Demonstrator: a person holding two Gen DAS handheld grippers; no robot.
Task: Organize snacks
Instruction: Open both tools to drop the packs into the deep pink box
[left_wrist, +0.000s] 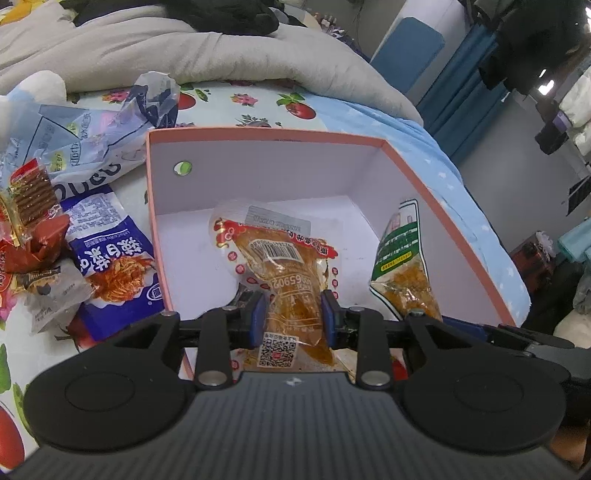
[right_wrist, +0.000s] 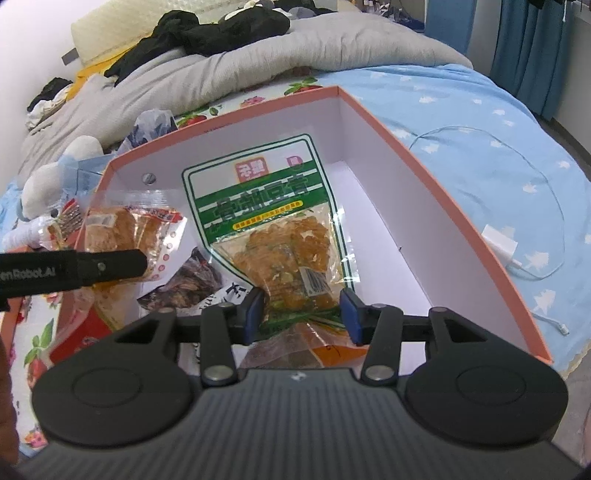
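The left gripper (left_wrist: 293, 319) is clamping a clear red-trimmed snack pouch (left_wrist: 280, 266) over the pink-rimmed white cardboard box (left_wrist: 258, 166). The right gripper (right_wrist: 303, 314) is pinching a green-and-white clear packet (right_wrist: 273, 221) there too. Both packets are looking light, soft and slippery, so gripping the filled middle seems safest.

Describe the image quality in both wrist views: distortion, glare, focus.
Left wrist: strong fisheye bending of the pink box rim, dark vignetted corners, glare on the red-printed packet. Right wrist: same curvature, green-label packet sharp, bedding behind softer, light reflections on its clear film.
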